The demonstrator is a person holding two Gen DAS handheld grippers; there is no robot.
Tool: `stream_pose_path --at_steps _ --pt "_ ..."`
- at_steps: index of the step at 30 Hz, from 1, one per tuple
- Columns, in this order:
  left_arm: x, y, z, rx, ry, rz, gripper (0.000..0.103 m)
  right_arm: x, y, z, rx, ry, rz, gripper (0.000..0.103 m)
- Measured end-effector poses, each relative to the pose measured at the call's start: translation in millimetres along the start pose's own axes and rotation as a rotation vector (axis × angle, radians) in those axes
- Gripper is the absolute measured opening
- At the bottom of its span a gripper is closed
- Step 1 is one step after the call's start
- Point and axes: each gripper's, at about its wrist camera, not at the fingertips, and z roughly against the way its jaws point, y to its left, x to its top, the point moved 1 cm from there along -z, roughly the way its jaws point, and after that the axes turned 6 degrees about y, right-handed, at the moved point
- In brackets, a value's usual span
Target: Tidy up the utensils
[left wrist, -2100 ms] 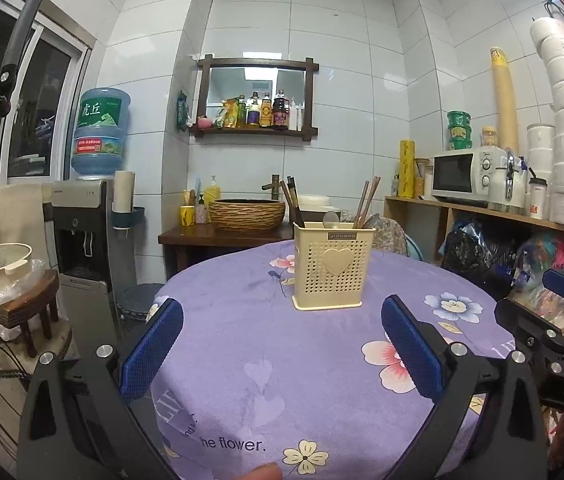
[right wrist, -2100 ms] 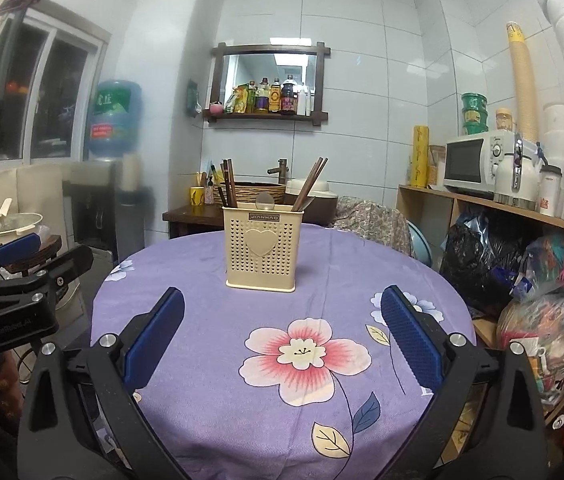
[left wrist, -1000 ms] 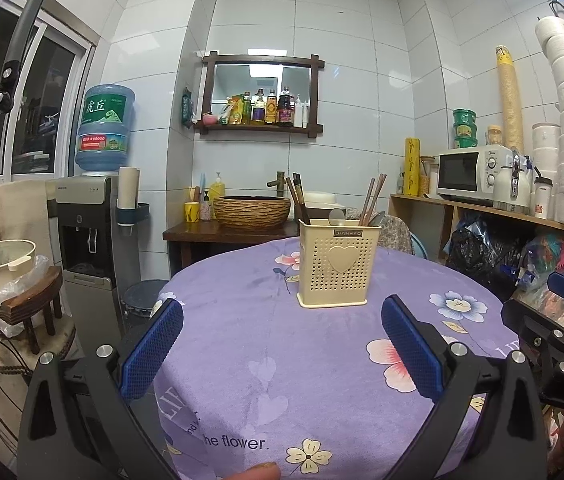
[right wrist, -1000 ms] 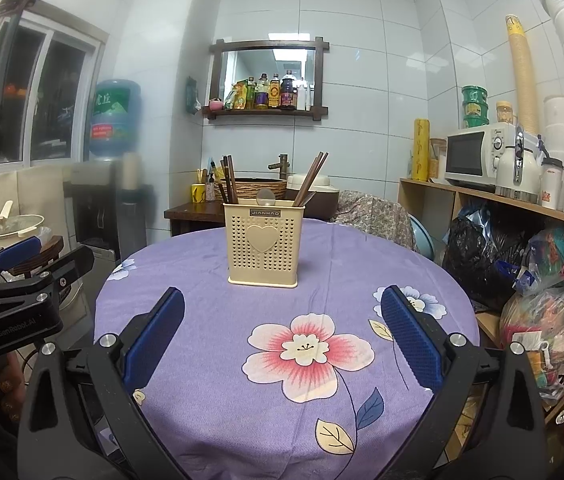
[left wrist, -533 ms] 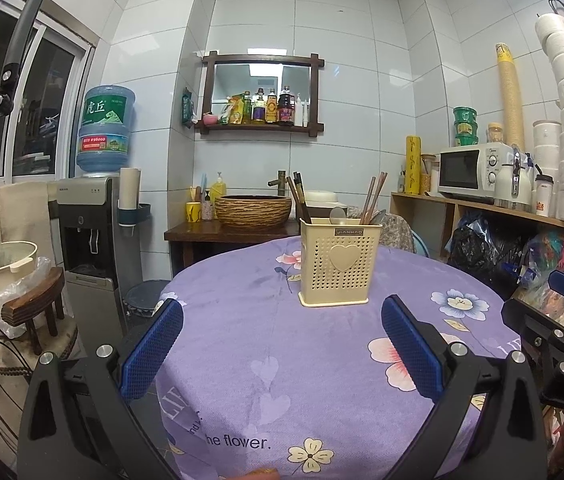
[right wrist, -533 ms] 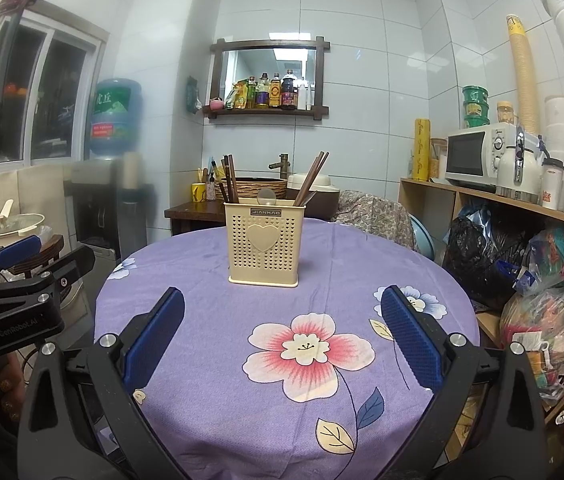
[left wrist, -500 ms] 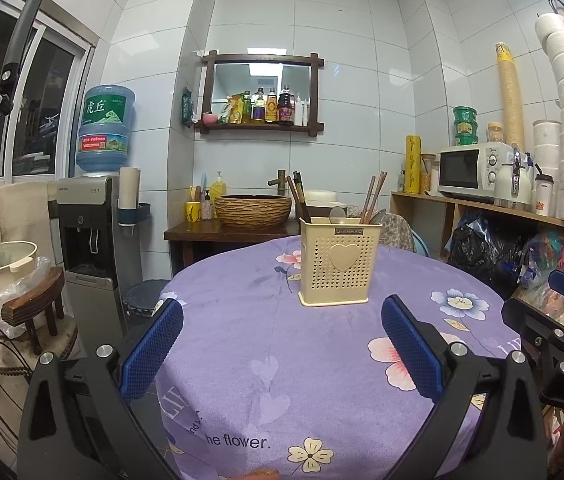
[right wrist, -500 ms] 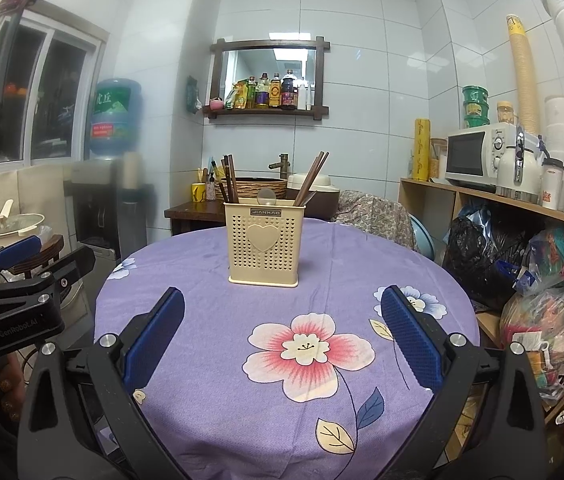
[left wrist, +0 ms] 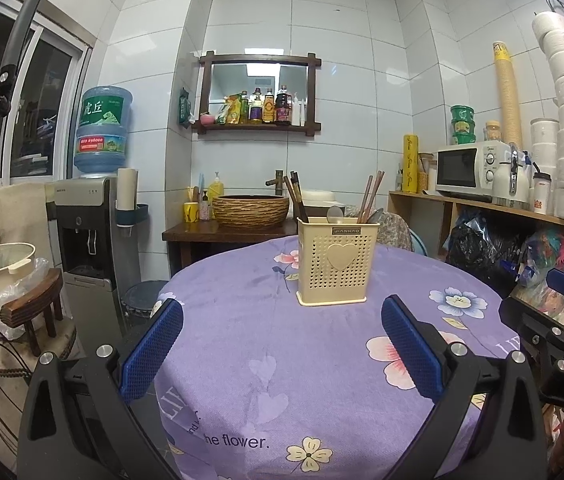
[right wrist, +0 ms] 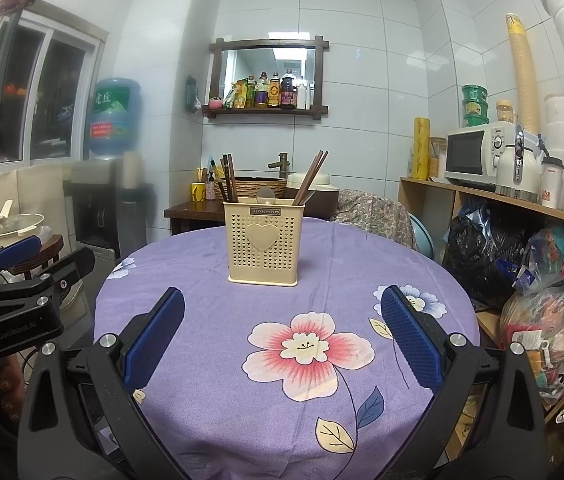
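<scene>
Since two seconds ago, both wrist views have levelled slightly; the scene itself is unchanged.

Left gripper (left wrist: 282, 344): jaws spread wide, nothing between the blue pads. It hovers at the near edge of the table (left wrist: 241, 380), well apart from the utensil holder (left wrist: 336, 264).

Utensil holder: stands upright on the purple tablecloth. Dark chopsticks (right wrist: 229, 178) lean at its left side, a spoon (right wrist: 266, 195) sits mid-rear, brown chopsticks (right wrist: 310, 178) lean at its right.

Right gripper (right wrist: 282, 340): jaws likewise spread wide and empty, aimed at the holder.

Assessment: no loose utensil shows on the cloth. This arrangement fits utensils already sorted, or a sorted set awaiting rearrangement.
</scene>
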Motion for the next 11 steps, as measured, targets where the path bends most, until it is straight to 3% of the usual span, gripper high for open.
stream_pose_path --at_steps 11 --pt "0.4 1.8 -2.6 0.008 0.015 0.016 0.098 -0.7 0.1 -0.5 0.003 0.005 -0.001 0.097"
